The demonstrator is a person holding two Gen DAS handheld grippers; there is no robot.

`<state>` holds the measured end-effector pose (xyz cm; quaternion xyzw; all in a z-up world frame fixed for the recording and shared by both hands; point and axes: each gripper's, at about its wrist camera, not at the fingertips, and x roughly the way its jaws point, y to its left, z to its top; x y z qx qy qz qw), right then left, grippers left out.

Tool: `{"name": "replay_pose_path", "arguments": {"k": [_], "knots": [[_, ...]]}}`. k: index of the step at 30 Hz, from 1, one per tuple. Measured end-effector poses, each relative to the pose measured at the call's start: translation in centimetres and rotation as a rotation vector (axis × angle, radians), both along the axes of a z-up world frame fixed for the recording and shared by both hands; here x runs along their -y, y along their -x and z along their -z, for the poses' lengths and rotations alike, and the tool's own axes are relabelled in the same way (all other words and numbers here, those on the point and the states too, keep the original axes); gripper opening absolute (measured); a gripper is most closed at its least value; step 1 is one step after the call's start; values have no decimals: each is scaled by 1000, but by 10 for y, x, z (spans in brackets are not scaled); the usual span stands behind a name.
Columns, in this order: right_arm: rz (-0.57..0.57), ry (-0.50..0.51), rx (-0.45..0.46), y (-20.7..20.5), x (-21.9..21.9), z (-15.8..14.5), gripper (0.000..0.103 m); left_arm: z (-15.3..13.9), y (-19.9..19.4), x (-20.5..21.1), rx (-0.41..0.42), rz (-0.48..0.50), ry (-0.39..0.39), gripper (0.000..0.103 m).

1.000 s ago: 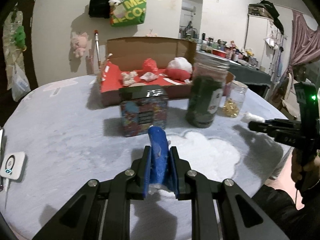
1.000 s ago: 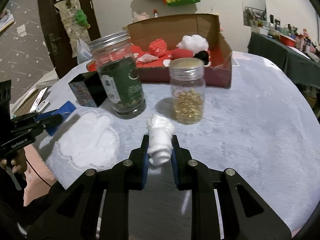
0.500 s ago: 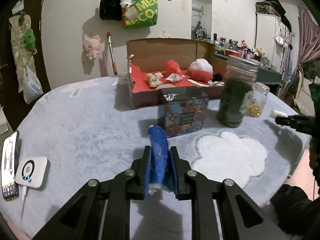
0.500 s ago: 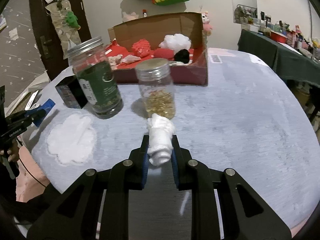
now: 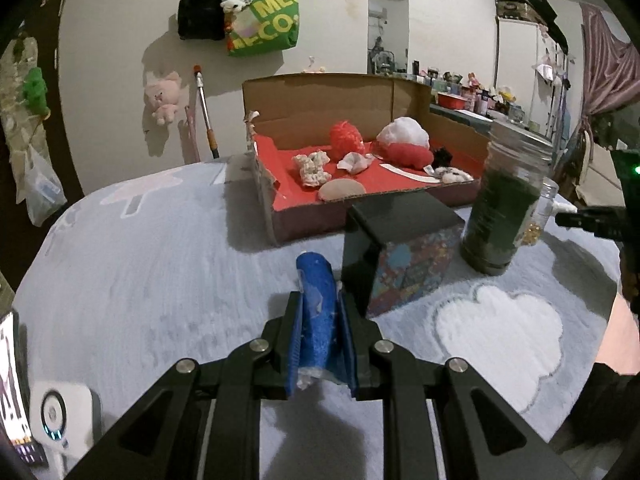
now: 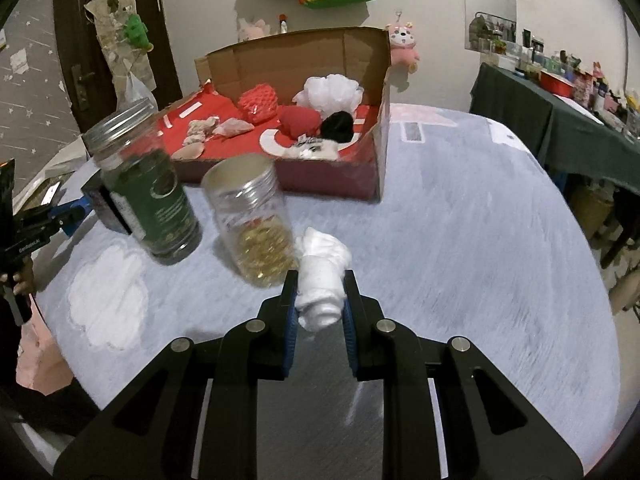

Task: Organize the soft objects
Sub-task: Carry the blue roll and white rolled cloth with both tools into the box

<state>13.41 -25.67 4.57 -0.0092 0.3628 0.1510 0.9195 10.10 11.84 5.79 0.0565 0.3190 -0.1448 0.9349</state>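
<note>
Box nearer; blue roll (image 5: 318, 312) between fingers (image 5: 294, 344) (pinched).

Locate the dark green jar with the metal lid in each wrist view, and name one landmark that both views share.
Left wrist view: the green jar stands right of centre, beside the patterned box, in front of the cardboard box's right corner.
Right wrist view: the green jar stands left of centre, left of the clear jar of gold bits.
Shared landmark: the open cardboard box with the red lining, behind the jar in both.
</note>
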Motion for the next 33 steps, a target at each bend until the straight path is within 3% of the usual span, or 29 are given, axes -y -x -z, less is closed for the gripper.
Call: {"name": "replay_pose_path", "arguments": {"k": [18,26,33], "knots": [[-150,0,-21,-55,-3,-30,19,-35,-49,6,26,158,-80,19],[-231,16,-31,-88,-18,-45,19,-55,-83,22,3,251,-36,19],[-327,-4,-64,-126,-46,-61,19,-66,-129,63,-106,337,24,19]]}}
